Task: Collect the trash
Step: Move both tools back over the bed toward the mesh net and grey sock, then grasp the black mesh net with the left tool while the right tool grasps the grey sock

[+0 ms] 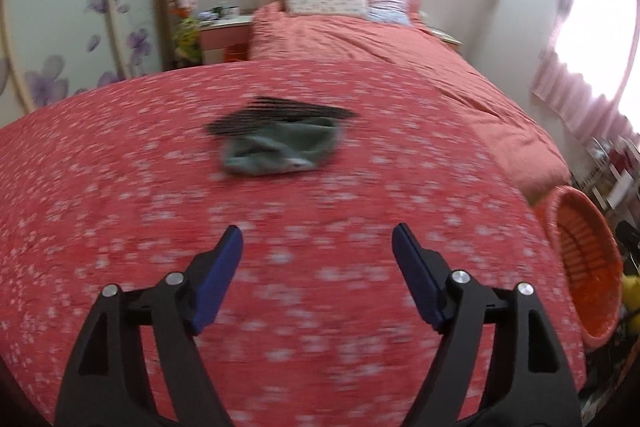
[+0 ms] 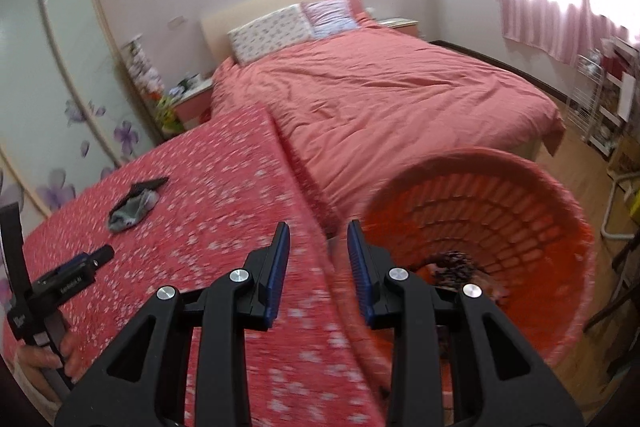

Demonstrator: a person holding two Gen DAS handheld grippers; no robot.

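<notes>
— Trash left: a grey sock (image 1: 280, 149) with a dark strip (image 1: 280, 109) touching it, on the desk (image 1: 120, 207) well ahead of my left gripper (image 1: 318, 247).
— Anything collected?
— Something dark lies in the orange basket (image 2: 560, 227), just right of my right gripper (image 2: 318, 247).
— Grippers?
— Left gapes wide, empty. Right stands narrow, holding nothing. I judge one pickup remains.

Black left gripper (image 1: 317, 241), black right gripper (image 2: 319, 233), blue ribbed pads, silver screws
</notes>
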